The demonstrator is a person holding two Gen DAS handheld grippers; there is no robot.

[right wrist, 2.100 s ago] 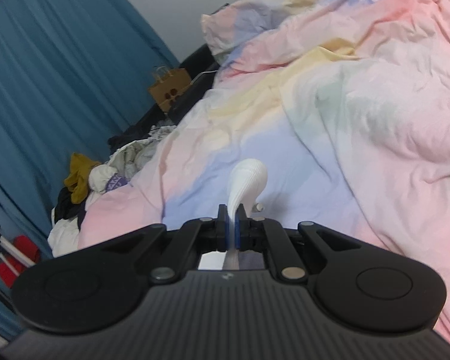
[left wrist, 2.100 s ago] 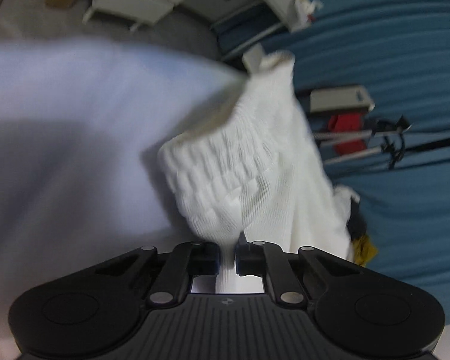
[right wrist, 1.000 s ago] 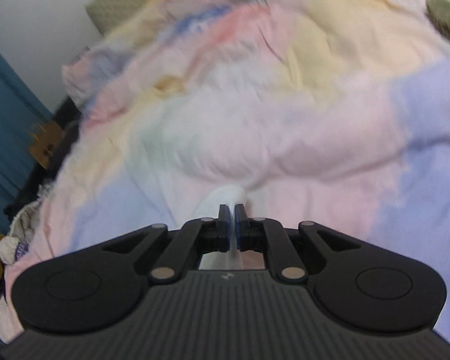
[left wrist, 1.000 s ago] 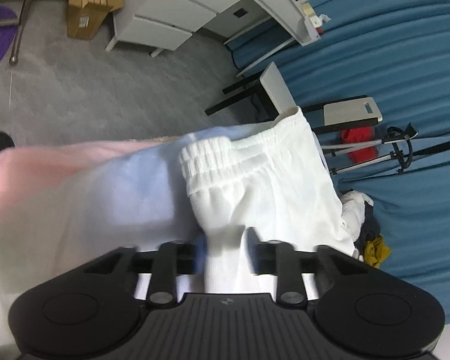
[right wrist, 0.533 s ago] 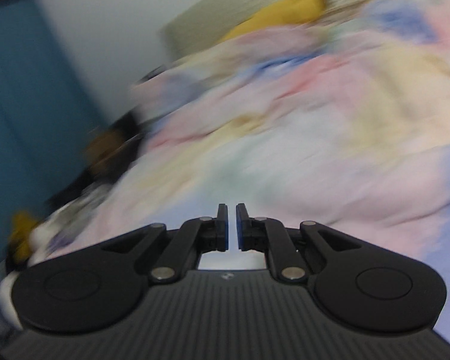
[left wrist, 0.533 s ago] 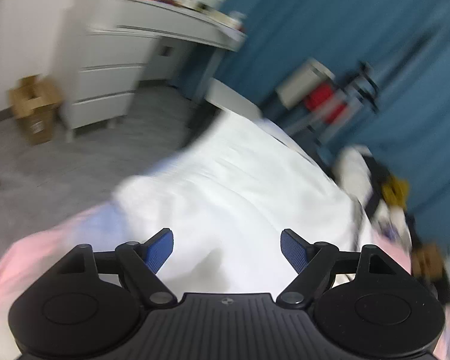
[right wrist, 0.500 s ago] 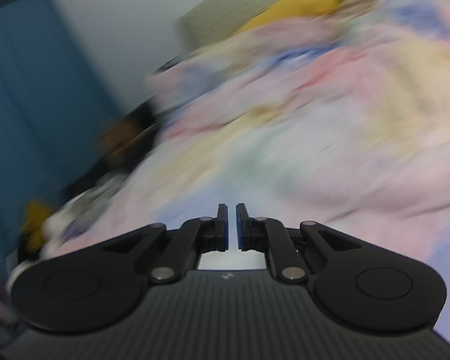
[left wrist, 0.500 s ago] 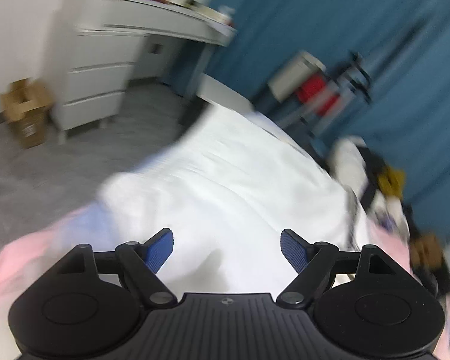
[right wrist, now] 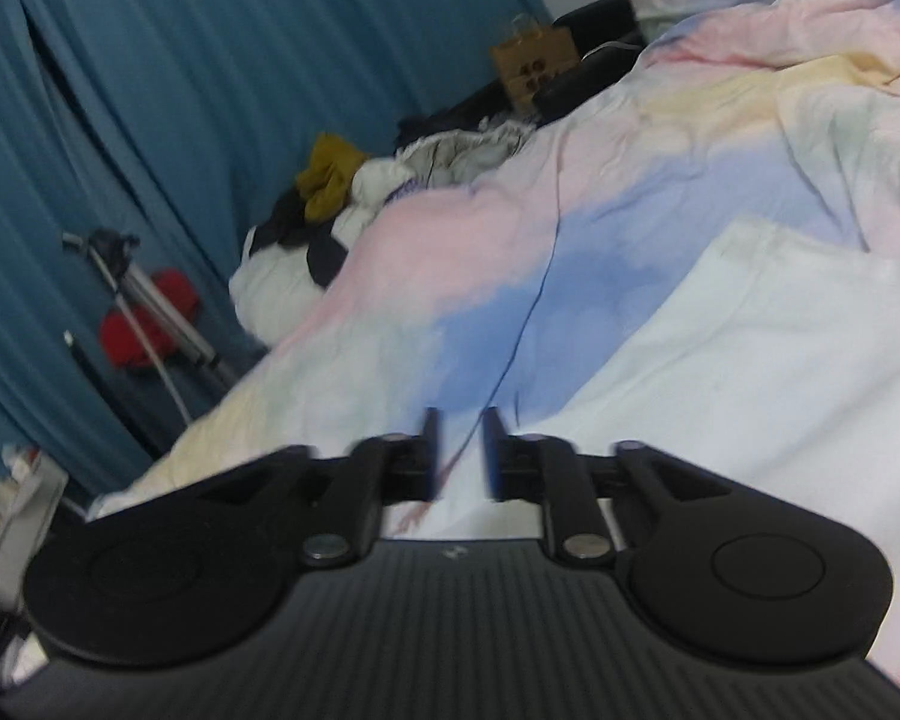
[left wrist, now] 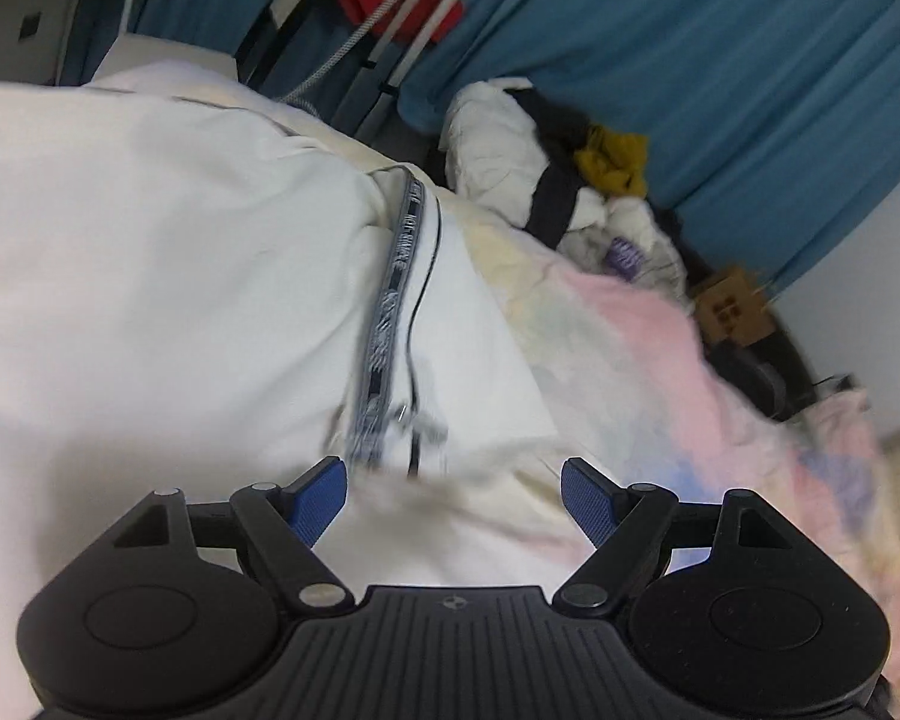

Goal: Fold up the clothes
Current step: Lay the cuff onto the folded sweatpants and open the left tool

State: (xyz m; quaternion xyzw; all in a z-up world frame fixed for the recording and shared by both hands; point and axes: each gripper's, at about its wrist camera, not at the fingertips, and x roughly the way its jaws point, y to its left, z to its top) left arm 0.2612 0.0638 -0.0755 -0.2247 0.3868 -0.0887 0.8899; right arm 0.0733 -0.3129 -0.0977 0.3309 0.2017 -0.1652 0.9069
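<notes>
Both grippers have let go. A couple of seconds ago each was pinched on white cloth and holding it up; now the left gripper (left wrist: 453, 487) has its jaws spread wide with nothing between them, and the right gripper (right wrist: 459, 453) has its jaws a little apart, also with nothing in them. The white garment (left wrist: 168, 276) lies spread on the bed (right wrist: 660, 144), directly ahead of and under the left jaws, with a patterned drawstring (left wrist: 390, 324) running away from them down its middle. From the right side, a straight edge of the same white garment lies just right of the jaws, on the pastel duvet.

My reading is that a laying-down or a fold has just been released; whether more folds are owed, the flat cloth alone doesn't settle.

For room: the duvet is open ahead and to the right of the right jaws. Off to their left the bed's edge drops away toward the blue curtain (right wrist: 210, 60) and a tripod (right wrist: 144, 312). A pile of clothes (left wrist: 558, 168) sits well beyond the left jaws, at the far edge.
</notes>
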